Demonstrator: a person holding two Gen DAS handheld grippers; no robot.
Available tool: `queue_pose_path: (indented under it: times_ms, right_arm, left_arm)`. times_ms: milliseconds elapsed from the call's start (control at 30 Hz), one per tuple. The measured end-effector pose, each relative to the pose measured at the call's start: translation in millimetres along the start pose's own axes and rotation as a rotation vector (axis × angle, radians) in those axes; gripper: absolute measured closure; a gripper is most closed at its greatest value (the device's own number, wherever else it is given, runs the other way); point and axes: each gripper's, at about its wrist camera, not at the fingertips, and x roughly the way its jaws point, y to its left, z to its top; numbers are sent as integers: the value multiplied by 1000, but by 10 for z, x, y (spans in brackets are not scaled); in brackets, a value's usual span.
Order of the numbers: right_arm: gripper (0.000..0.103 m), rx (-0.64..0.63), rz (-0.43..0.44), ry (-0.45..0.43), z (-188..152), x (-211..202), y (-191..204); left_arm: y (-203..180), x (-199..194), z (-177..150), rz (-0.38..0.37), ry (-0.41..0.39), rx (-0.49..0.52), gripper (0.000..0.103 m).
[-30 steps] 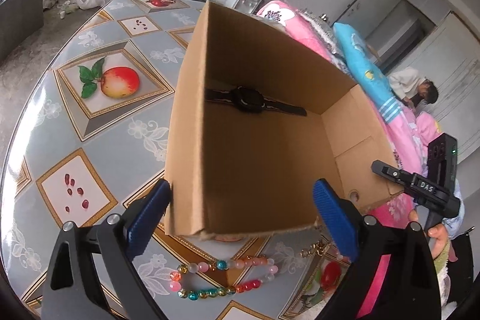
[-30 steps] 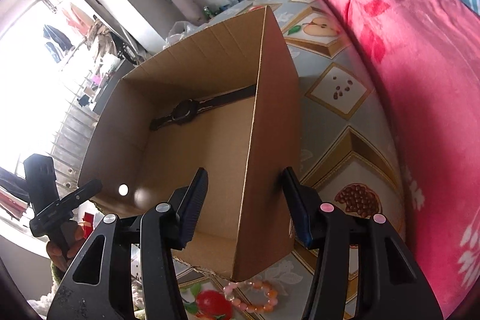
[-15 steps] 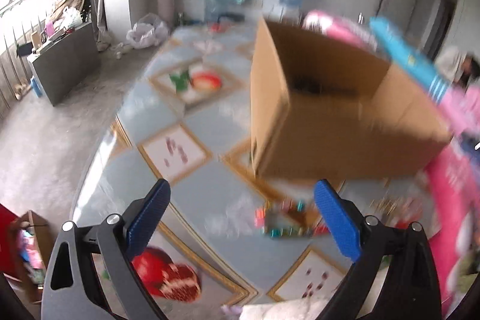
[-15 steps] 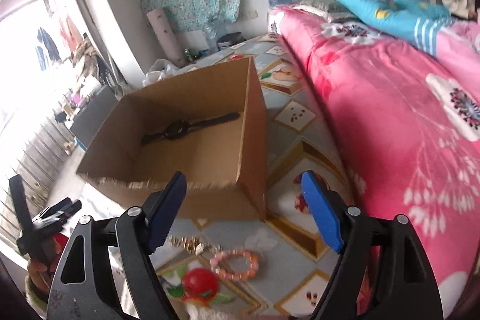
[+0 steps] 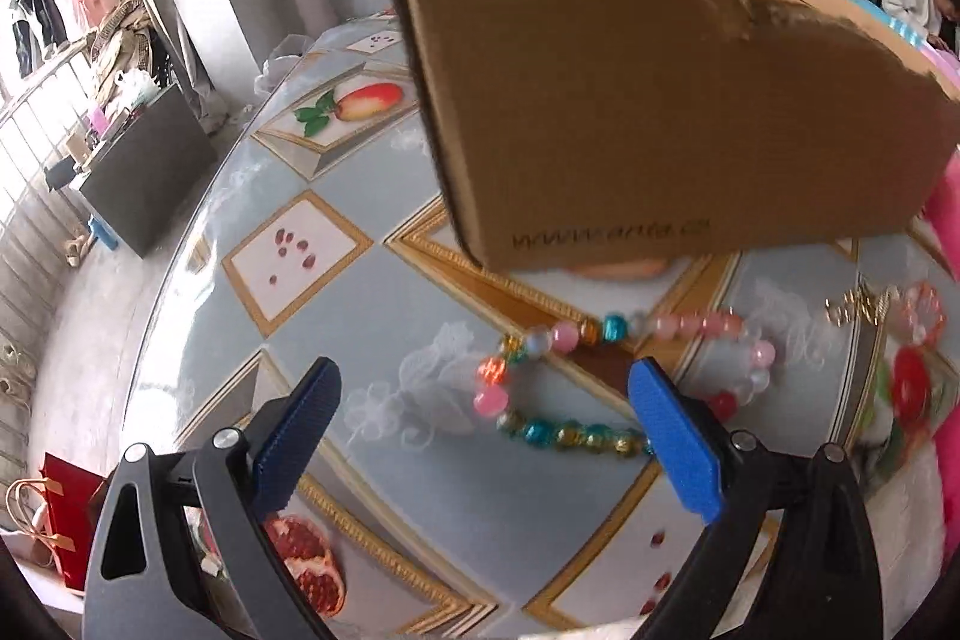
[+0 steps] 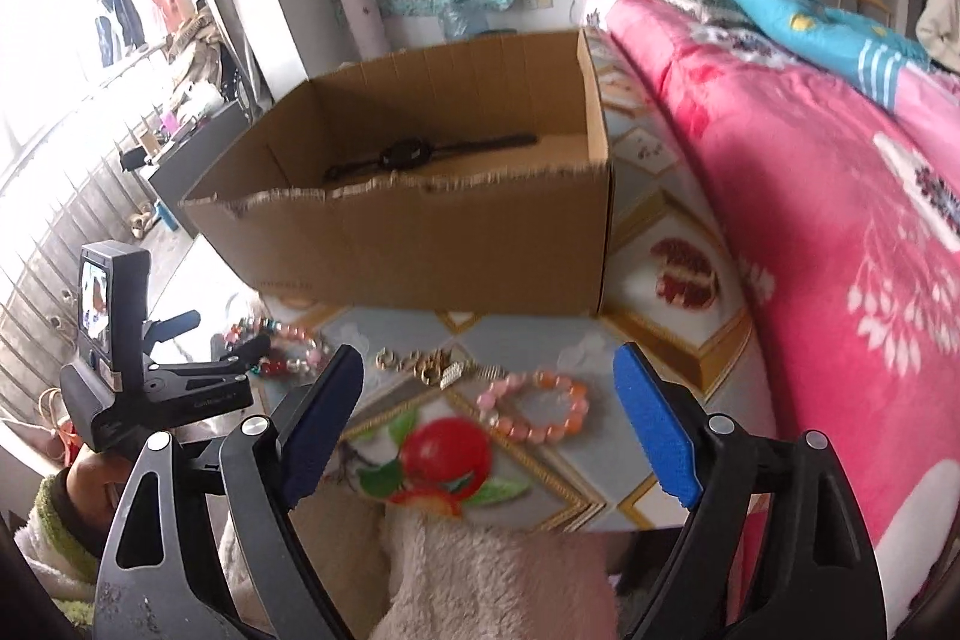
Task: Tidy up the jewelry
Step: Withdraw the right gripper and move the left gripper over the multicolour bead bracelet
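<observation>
item: jewelry sort, step in hand judged as picking the next piece. watch (image 6: pixel 403 155) already lies in the cardboard box (image 6: pixel 420 244). multicolour bead bracelet (image 5: pixel 606 376), gold chain (image 6: pixel 435 365) and pink-orange bracelet (image 6: pixel 534 403) lie loose on the tabletop (image 5: pixel 300 340) before the box. left gripper (image 5: pixel 486 430): jaws spread, empty, over the multicolour bracelet. right gripper (image 6: pixel 489 412): jaws have just been opening, nothing between them. next move calls for lowering and pinching beads. only the right view shows the box interior; the left shows its outer wall.
</observation>
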Motion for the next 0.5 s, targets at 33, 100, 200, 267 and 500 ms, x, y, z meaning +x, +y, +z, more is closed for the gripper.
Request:
queue_pose_path:
  times_ms: [33, 100, 200, 267, 500]
  right_arm:
    - [21, -8, -4, 5, -20, 8, 18]
    - [19, -28, -9, 12, -52, 13, 65]
    - [11, -78, -4, 15, -102, 21, 170]
    - [8, -121, -16, 14, -128, 39, 252]
    - [8, -233, -89, 2, -194, 104, 522]
  left_arm:
    - [20, -20, -29, -3, 2, 6, 8]
    - [48, -60, -88, -15, 8, 20, 8]
    - [103, -81, -150, -29, 12, 44, 6]
    - [127, -88, -172, -41, 14, 47, 6]
    - [234, -33, -201, -93, 22, 21, 6]
